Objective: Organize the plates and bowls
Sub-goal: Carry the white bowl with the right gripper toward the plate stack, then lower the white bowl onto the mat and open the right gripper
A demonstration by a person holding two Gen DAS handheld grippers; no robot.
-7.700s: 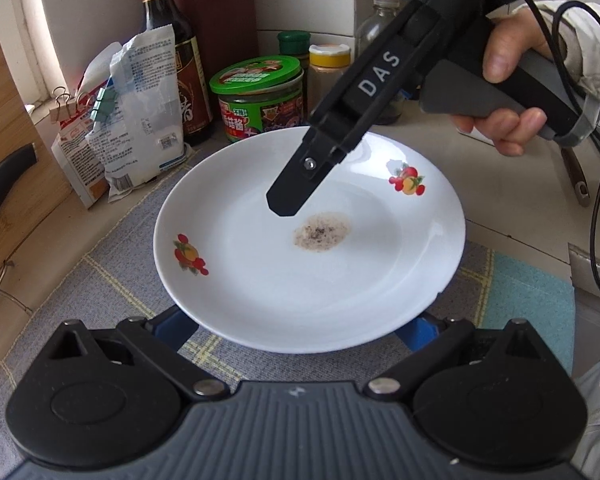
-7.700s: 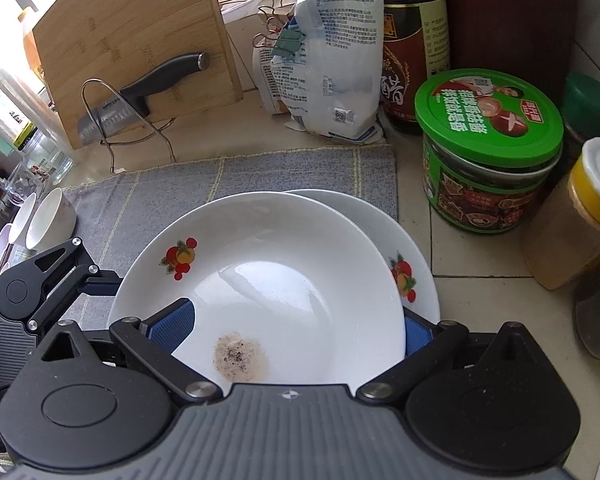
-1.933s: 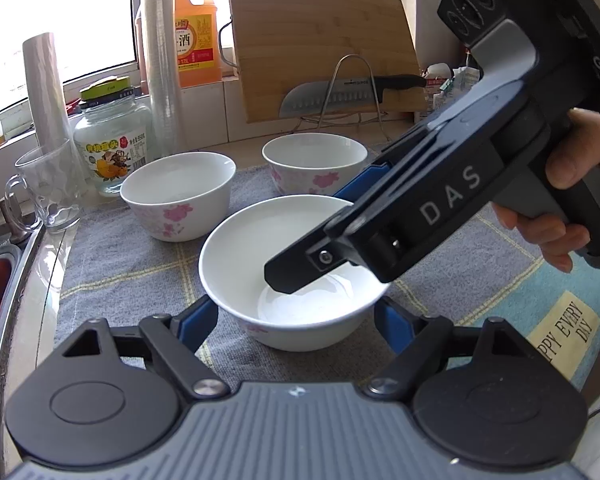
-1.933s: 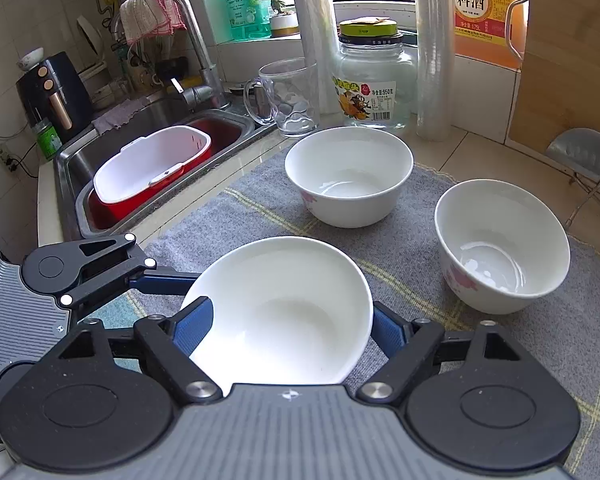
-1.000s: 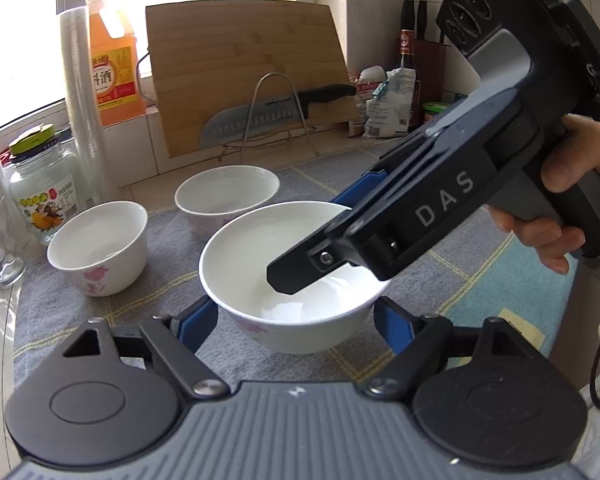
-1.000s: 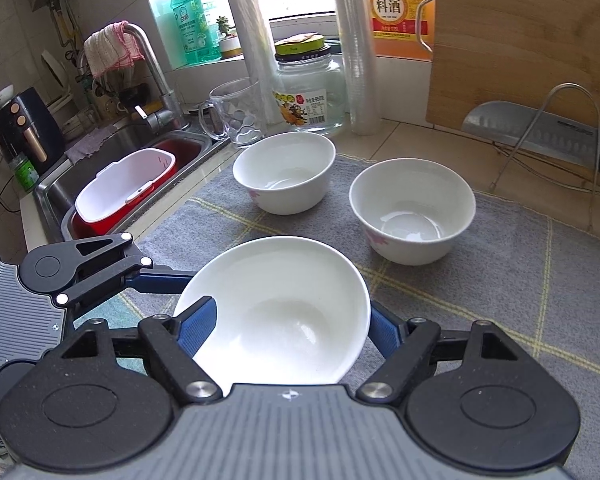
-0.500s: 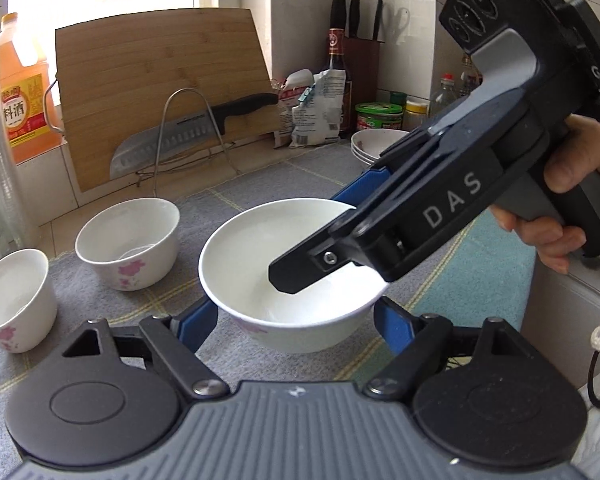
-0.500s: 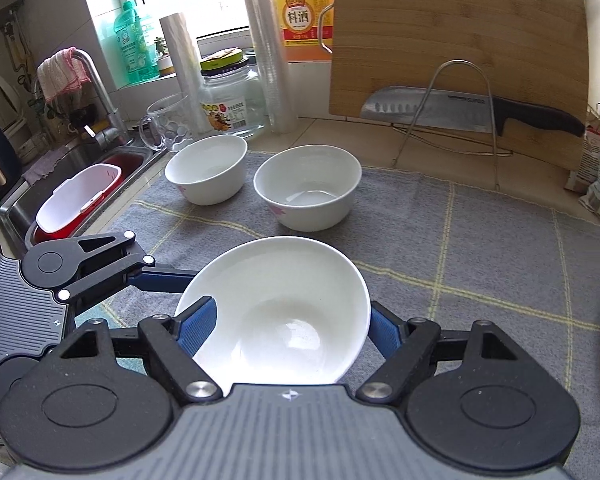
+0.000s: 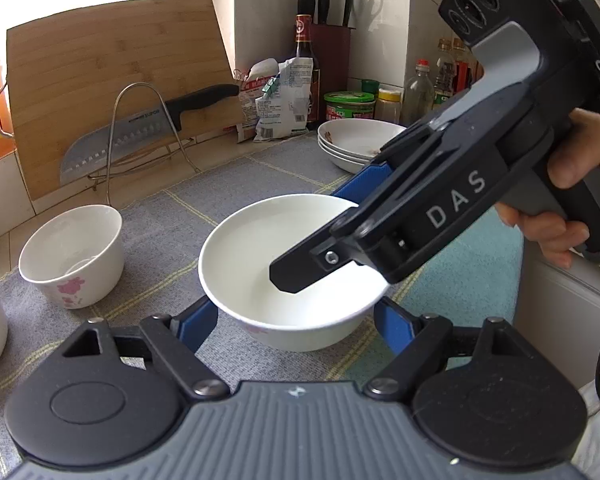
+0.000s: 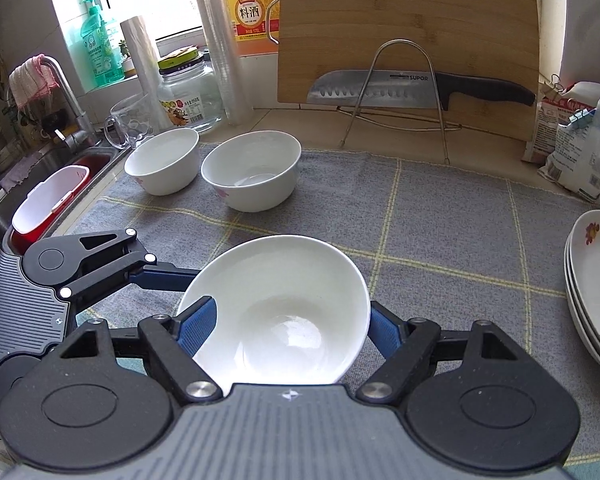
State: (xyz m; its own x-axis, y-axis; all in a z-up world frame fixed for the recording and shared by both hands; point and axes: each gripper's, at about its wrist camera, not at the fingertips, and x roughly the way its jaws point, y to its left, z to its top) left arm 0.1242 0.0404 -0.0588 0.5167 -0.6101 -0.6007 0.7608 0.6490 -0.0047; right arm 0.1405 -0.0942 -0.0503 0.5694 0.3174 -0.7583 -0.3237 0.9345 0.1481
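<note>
A white bowl (image 9: 260,264) with pink flowers is held between both grippers above the grey mat (image 9: 172,224). My left gripper (image 9: 296,320) is shut on the bowl, one blue pad on each side. My right gripper (image 10: 292,324) is shut on the same bowl (image 10: 284,312) from the other side; its finger (image 9: 320,268) reaches over the rim. Two more white bowls (image 10: 252,168) (image 10: 162,164) stand on the mat at the back left. A stack of white plates (image 10: 596,280) with fruit prints sits at the right; it also shows in the left wrist view (image 9: 356,144).
A bamboo cutting board (image 10: 404,36) and a knife on a wire stand (image 10: 420,88) lean at the back. Jars, a glass mug (image 10: 128,124) and bottles line the window. The sink with a red-and-white tub (image 10: 48,200) is left. Bags and condiment jars (image 9: 348,108) stand near the plates.
Both grippers have carried the bowl to the right along the mat, away from the sink. The two other bowls have fallen back to the left and the plate stack has come into view.
</note>
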